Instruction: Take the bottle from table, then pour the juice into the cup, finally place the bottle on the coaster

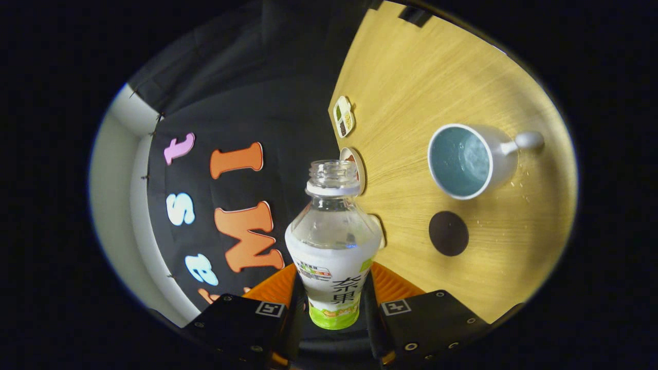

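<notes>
Gripper (333, 303): both fingers pressed on the lower body of the bottle (333, 241), cap off | Bottle axis: runs forward along the fingers, view rolled relative to the table (411, 77) | Cup (465, 160): beyond the fingers, right of the neck, mouth facing here | Coaster (448, 233): just beside the cup, nearer the fingers | Judgement: next move turns on swinging the neck rightward over the cup.

Light wood-grain table (411, 77) fills upper right to lower right, seen tilted. Black cloth wall (247, 103) takes centre-left & top. Pale wall strip (115, 205) runs down far left edge. Lighting dim, even; small sheen on tabletop lower right.
</notes>
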Tool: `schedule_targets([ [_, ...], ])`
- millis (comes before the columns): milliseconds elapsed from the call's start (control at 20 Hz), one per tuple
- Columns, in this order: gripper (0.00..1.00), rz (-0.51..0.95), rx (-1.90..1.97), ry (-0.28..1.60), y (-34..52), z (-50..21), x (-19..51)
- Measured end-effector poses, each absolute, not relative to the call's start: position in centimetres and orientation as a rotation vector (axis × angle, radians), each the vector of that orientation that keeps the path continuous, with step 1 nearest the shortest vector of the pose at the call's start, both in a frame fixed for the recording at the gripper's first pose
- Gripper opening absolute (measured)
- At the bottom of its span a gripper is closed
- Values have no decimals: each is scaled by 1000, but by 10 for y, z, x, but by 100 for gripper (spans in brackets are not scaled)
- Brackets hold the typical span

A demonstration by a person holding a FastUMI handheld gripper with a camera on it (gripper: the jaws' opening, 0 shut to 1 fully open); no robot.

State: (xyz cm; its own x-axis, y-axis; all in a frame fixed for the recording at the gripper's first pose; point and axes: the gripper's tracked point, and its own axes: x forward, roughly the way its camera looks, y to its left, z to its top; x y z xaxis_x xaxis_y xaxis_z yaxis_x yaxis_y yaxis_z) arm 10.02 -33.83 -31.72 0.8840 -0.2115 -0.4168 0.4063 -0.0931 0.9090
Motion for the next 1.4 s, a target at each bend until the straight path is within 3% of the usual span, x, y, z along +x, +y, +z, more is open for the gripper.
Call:
schedule_targets([
  [600,54,-443,402,408,-335,-305,136],
  [950,54,-410,16,463,-315,-331,166],
  [1400,55,-410,-20,555,-309,-388,175],
])
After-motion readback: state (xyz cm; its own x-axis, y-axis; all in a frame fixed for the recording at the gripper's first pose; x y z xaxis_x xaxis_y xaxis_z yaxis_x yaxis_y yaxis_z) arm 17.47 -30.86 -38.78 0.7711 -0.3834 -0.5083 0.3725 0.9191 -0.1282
